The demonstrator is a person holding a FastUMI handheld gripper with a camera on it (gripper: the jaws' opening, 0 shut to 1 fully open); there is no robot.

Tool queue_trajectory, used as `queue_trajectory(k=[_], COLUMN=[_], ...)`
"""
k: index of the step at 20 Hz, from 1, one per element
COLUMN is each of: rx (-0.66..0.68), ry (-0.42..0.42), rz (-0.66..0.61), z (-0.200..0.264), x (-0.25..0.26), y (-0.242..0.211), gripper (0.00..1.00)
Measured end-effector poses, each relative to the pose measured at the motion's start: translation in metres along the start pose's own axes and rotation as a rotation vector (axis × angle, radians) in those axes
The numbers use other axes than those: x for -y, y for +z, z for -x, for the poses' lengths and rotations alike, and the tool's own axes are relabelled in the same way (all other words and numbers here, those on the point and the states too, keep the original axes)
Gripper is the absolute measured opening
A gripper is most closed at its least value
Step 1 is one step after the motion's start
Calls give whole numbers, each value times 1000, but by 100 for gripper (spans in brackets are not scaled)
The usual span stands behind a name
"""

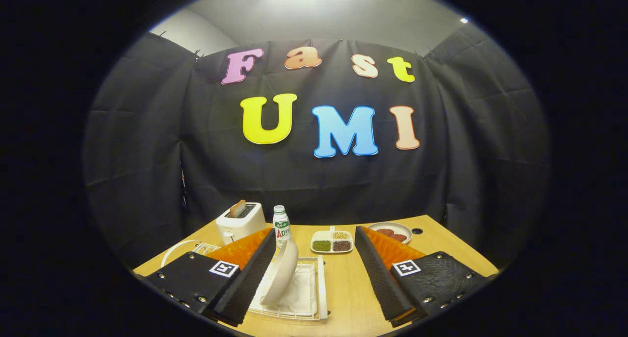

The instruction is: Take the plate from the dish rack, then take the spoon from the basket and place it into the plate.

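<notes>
Gripper view shows the plate (283, 273) standing on its edge in the rack (314, 298), between the fingers (314, 283) and close to the left one, so I judge that nothing of the task is done yet. The fingers are wide open and grip nothing. Beyond them on the desk (343, 278) stand a bottle (281, 226), a toaster (240, 221) and a divided tray (332, 242); I cannot make out the spoon or its basket.

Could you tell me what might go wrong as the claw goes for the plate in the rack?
The claw is open, and the plate stands on edge close to one finger, so that finger may knock it over before the other touches it. The plate's thin curved rim could slip from the grip. The bottle just behind the dish rack could be knocked on the way out.
</notes>
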State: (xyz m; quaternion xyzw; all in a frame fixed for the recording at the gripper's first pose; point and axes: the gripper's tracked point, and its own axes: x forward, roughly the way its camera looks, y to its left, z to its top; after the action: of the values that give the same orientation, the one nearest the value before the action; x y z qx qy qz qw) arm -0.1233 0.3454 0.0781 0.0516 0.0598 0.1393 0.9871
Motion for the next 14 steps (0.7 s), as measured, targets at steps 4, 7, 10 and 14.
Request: queue_trajectory(k=[4,7,10,14], rx=[-80,-142,-228,-321], ry=[-13,1,-19,-47], rz=[-19,-11,13,34], z=[-21,-39,-59,-77], x=[-18,-31,-36,-38], y=[-24,-43,-68,-95], gripper=[98,93,79,71])
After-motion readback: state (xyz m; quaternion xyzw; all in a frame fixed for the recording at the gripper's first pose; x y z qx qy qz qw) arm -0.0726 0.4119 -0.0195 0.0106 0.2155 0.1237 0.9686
